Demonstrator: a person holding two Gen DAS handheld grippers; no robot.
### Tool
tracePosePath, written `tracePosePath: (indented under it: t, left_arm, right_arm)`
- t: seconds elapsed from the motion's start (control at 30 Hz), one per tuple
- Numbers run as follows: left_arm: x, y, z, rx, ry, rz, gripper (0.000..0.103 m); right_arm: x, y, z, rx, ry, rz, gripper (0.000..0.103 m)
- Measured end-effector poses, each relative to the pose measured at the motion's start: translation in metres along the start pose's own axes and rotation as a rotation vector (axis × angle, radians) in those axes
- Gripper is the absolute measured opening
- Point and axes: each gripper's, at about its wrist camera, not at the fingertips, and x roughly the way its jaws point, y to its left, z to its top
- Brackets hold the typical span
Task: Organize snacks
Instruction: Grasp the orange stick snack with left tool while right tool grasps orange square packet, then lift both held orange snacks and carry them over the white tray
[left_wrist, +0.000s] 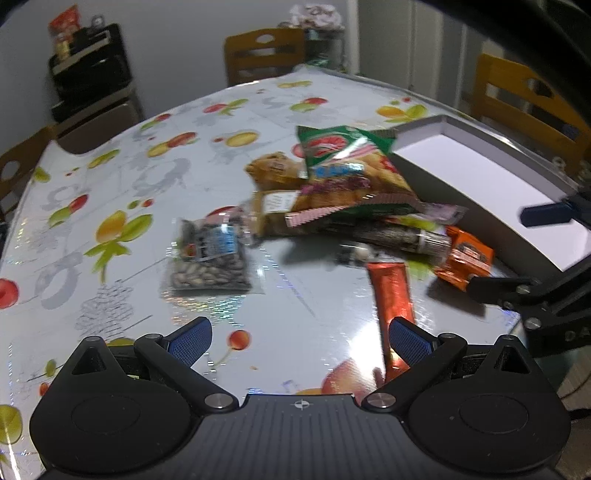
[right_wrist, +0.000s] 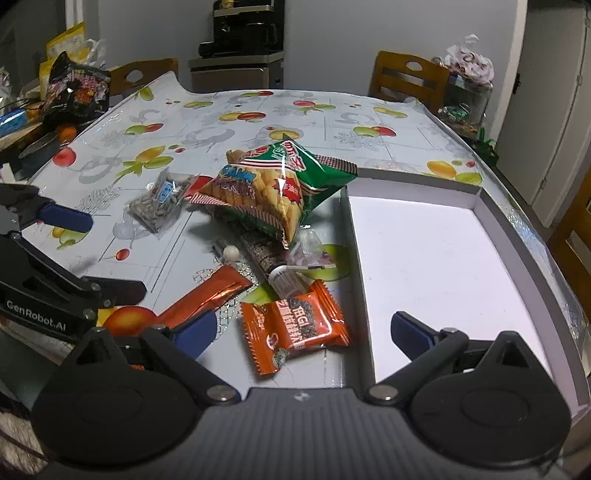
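- Right in front of the right tongs (right_wrist: 303, 332), spread wide and empty, sits the crinkly orange foil snack packet (right_wrist: 295, 326), long axis crosswise, touching the shallow white cardboard box (right_wrist: 495, 229) wall.
- Left tongs (left_wrist: 299, 341), also released, look further off, nearer the slim orange foil stick (left_wrist: 393, 295).
- Glossy fruit-print worktop (right_wrist: 369, 107), probably slippery.

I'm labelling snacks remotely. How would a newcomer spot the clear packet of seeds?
Start at the shallow white cardboard box, then the big green cracker bag beside it. Past that bag, alone on the fruit-print tablecloth, lies the clear seed packet: the only see-through wrapper full of grey striped seeds, with a blue label.
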Motion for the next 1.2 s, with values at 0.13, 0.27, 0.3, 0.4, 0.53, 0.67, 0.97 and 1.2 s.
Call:
tracePosePath:
  t: [0.13, 0.27, 0.3, 0.4, 0.53, 0.67, 0.97, 1.2]
  left_arm:
    - [0.004, -0.007, -0.002, 0.03, -0.001, -0.044, 0.102]
    - [0.006, -0.012, -0.003, 0.045, 0.007, -0.095, 0.091]
    - [0.007, -0.014, -0.003, 0.053, 0.012, -0.107, 0.087]
    - [0.01, -0.02, -0.003, 0.067, 0.033, -0.133, 0.078]
    - [0.013, -0.026, -0.002, 0.077, 0.05, -0.167, 0.069]
    - [0.016, -0.029, -0.001, 0.083, 0.05, -0.194, 0.066]
    - [0.024, -0.036, -0.002, 0.104, 0.055, -0.225, 0.053]
    - [0.023, -0.028, -0.002, 0.091, 0.039, -0.211, 0.031]
  right_arm:
    - [0.001, 0.006, -0.001, -0.079, -0.03, -0.002, 0.088]
    - [0.007, 0.006, 0.001, -0.098, -0.018, 0.011, 0.083]
    - [0.008, 0.006, 0.002, -0.1, -0.017, 0.014, 0.082]
    - [0.01, 0.005, 0.005, -0.111, -0.016, 0.009, 0.074]
    - [0.009, 0.006, 0.007, -0.138, -0.017, 0.018, 0.067]
    - [0.002, 0.009, 0.008, -0.172, -0.039, 0.013, 0.067]
    - [0.012, 0.018, 0.011, -0.167, 0.008, 0.054, 0.064]
    - [0.025, 0.017, 0.013, -0.139, 0.074, 0.036, 0.059]
